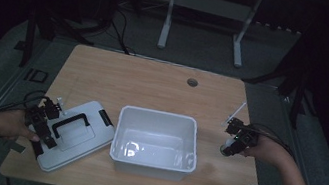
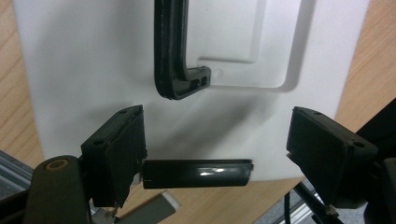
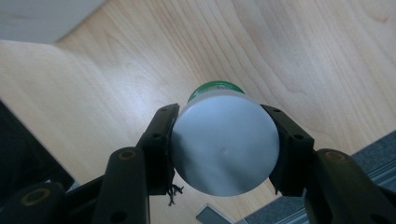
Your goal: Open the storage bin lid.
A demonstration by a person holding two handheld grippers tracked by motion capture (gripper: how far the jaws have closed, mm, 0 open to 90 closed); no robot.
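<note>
Grey-capped bottle clamped in right tongs.

a light wooden desk with a round grey cable hole near its far edge is carrying an open white plastic bin at the middle of its near edge and a white black-handled lid lying flat by its near left corner.

From my screen, the lid lay on the table left of the bin; my right gripper held the bottle to the bin's right.
</note>
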